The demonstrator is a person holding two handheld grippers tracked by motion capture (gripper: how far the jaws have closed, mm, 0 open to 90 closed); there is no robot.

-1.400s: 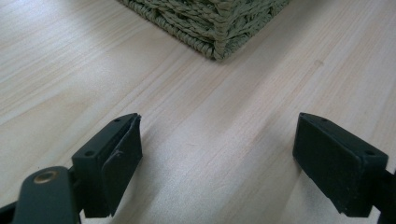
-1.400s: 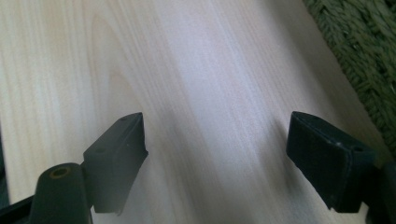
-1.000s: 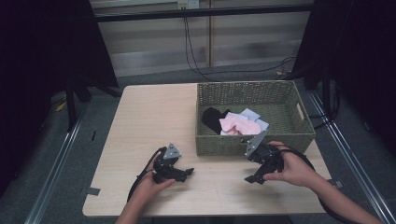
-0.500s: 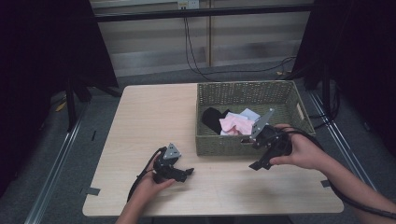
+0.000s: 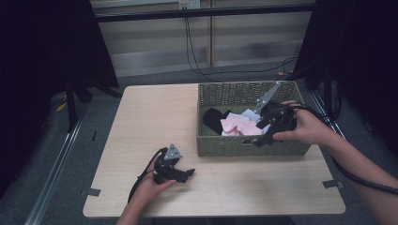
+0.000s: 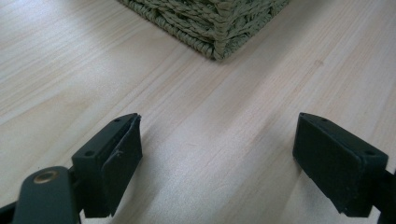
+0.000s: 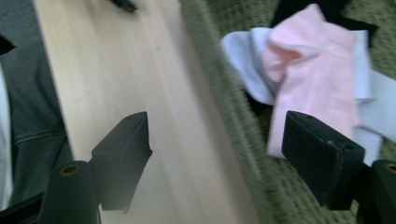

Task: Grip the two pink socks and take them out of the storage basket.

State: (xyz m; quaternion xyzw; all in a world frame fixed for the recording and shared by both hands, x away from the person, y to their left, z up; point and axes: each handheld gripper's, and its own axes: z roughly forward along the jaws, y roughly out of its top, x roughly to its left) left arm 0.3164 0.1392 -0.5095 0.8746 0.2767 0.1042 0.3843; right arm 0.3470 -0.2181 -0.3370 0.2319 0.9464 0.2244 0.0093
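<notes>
Above the basket's [image 5: 244,146] near rim, the right tool [image 5: 256,140] hung wide, empty, seemingly over pink cloth [image 5: 234,124]; left tool [image 5: 187,174] rested wide on the table [image 5: 155,112].

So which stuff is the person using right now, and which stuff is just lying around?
In use:
- right hand-held gripper, open above the basket
- pink cloth
- white cloth
- black cloth

Lying about:
- left hand-held gripper, open, resting on the table
- wall cables
</notes>
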